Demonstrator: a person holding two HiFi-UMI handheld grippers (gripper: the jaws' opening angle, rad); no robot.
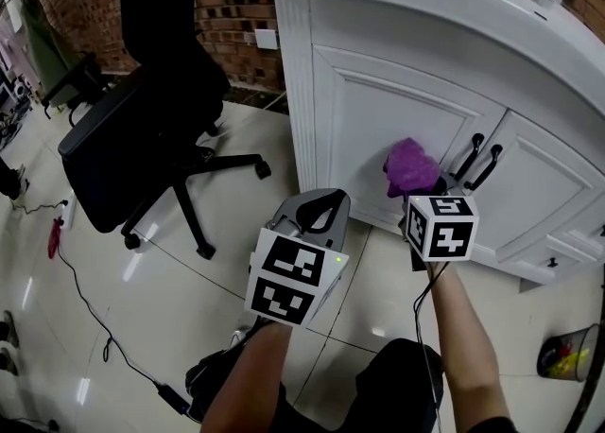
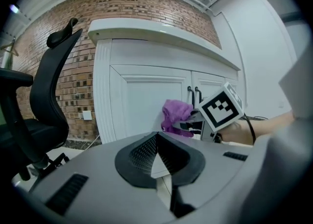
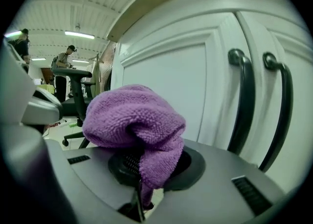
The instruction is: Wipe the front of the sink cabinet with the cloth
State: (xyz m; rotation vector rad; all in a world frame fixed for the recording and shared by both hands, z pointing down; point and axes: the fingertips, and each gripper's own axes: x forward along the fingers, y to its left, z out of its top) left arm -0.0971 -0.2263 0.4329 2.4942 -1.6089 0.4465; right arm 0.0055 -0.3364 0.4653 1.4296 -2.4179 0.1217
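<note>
1. The right gripper (image 3: pixel 139 189) is pinching the purple cloth (image 3: pixel 133 119). Its jaws are clamping a fold of the fabric. The rest is bunching into a mound over the jaw tips, and a short tail is hanging down between them.
2. The cloth is sitting at the front of the white sink cabinet (image 1: pixel 378 100), level with the lower part of the left door panel. It is just beside the two black door handles (image 1: pixel 479 161), on their left.
3. The fabric appears to be resting against the door. The head view is too steep to confirm contact, and the right gripper view is showing the door only behind the mound.
4. The left gripper (image 1: pixel 319 206) is holding nothing, with its jaws pressed together tip to tip. It is hanging lower than the right gripper and to its left, apart from the cabinet and pointing towards it.
5. Both of the person's forearms are reaching forward from the bottom of the head view.
6. A black office chair (image 1: pixel 142 129) is standing on the glossy tiled floor (image 1: pixel 113 289) to the left of the cabinet, in front of a brick wall (image 1: pixel 222 25).
7. A dark cable (image 1: pixel 95 322) is trailing across the floor beside the chair.
8. A small bin (image 1: pixel 567 355) is sitting on the floor near the cabinet's right end.
</note>
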